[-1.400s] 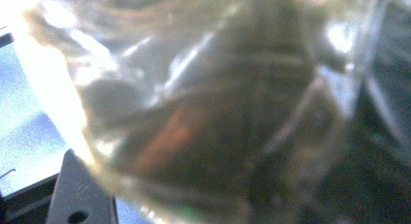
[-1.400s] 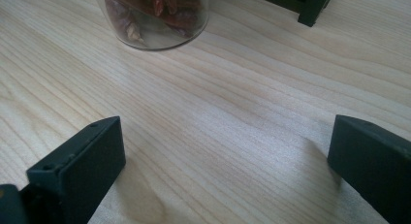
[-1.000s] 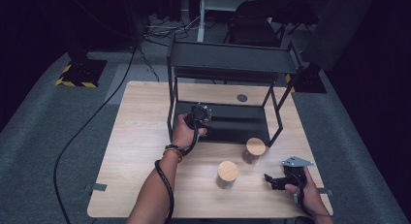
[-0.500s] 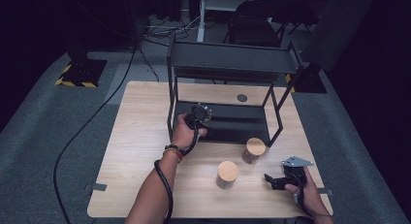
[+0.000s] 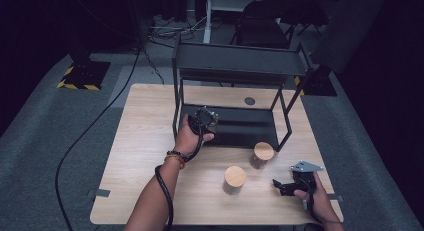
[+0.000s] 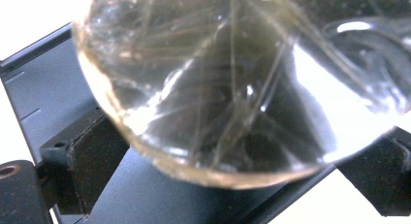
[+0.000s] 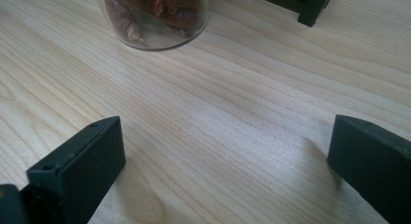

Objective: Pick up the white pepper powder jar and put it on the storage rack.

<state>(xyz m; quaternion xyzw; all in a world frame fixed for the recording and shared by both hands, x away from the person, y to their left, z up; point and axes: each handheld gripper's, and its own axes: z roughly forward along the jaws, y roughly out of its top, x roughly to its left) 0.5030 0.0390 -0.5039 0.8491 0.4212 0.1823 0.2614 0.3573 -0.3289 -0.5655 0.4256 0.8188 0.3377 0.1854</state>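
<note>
While the left gripper (image 5: 204, 119) reaches onto the black rack's (image 5: 240, 61) lower shelf, its fingers, just opened, flank a clear glass jar (image 6: 232, 83) resting there. Over the worktop (image 5: 135, 141), the right gripper (image 5: 286, 187) hovers open, near two wood-lidded jars (image 5: 263, 152).

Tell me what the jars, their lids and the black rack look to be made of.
Jar: clear glass, judging by bright glints and see-through wall. Lids: pale wood or cork, matte tan tops. Rack: probably painted metal, thin black legs and flat dark shelves.
</note>
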